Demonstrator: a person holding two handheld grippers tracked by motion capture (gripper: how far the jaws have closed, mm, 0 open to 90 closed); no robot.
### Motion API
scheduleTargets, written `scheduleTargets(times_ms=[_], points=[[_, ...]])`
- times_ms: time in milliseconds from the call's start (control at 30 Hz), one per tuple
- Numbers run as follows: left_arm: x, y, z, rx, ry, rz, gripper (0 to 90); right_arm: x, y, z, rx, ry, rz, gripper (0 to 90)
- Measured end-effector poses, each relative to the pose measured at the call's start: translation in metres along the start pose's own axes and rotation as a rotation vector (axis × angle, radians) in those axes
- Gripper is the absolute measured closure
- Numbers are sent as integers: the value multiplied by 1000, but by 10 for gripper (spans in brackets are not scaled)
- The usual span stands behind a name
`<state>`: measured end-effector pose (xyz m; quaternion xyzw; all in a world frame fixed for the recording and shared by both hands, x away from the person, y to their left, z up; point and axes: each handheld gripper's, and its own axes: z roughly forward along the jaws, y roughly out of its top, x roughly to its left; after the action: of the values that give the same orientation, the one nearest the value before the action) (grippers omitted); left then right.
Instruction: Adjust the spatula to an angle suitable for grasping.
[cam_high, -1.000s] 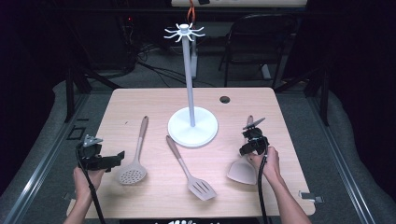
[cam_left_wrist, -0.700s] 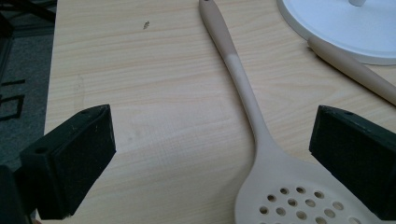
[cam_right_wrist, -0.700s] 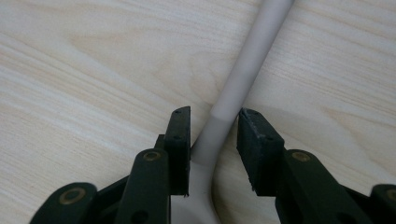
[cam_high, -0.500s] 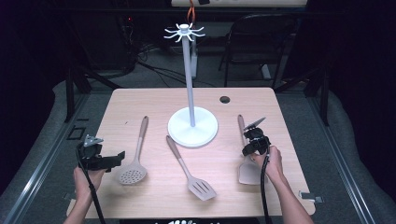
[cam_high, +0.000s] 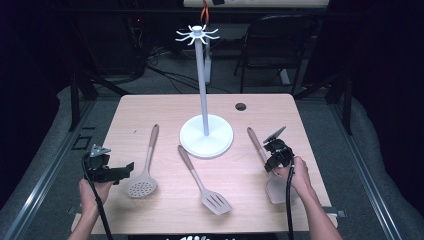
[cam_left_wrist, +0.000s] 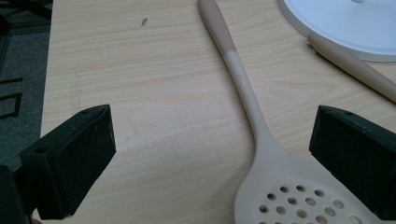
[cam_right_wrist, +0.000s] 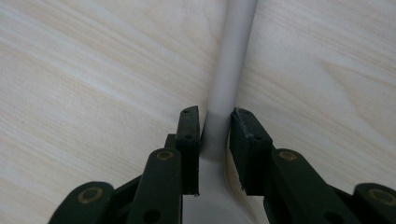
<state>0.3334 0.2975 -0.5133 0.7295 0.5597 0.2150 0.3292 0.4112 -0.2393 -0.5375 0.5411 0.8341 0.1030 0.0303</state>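
Here the right hand-held gripper (cam_right_wrist: 215, 140) has just been closing its jaws on the handle of the solid spatula (cam_high: 276, 187), and in the right gripper view the pads sit against both sides of the grey shaft just above the blade. That spatula lies flat at about four o'clock from the rack's base (cam_high: 206, 136), its handle tip pointing toward eleven o'clock.

The likely trouble is the grip point: so near the blade, the long handle could swing or twist between the pads when lifted. A round, smooth shaft may also roll out if the clench is light.

The spatula's blade lies close to the worktop (cam_high: 150, 112) edge at three o'clock, so a slip could send it off the side. The rack's pole (cam_high: 202, 85) and its hooks (cam_high: 197, 34) stand at eleven o'clock from the gripper, with bare wood between.

The left hand-held gripper (cam_left_wrist: 210, 154) stays released, jaws wide around the neck of the skimmer (cam_left_wrist: 289, 196), touching nothing. The slotted turner (cam_high: 204, 181) lies between the two, clear of both.
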Motion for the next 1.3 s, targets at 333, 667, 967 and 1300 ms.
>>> scheduleTargets(times_ms=[333, 667, 967, 1300], points=[[-3, 1, 1, 9, 0, 15, 3, -3, -3, 0, 5, 10, -8, 682], [-5, 1, 2, 11, 1, 20, 3, -4, 1, 3, -79, -4, 42, 691], [-6, 1, 1, 12, 3, 30, 3, -1, 4, 6, -52, -32, 6, 724], [-6, 1, 1, 7, 7, 30, 3, 5, 4, 10, -66, -59, 7, 754]])
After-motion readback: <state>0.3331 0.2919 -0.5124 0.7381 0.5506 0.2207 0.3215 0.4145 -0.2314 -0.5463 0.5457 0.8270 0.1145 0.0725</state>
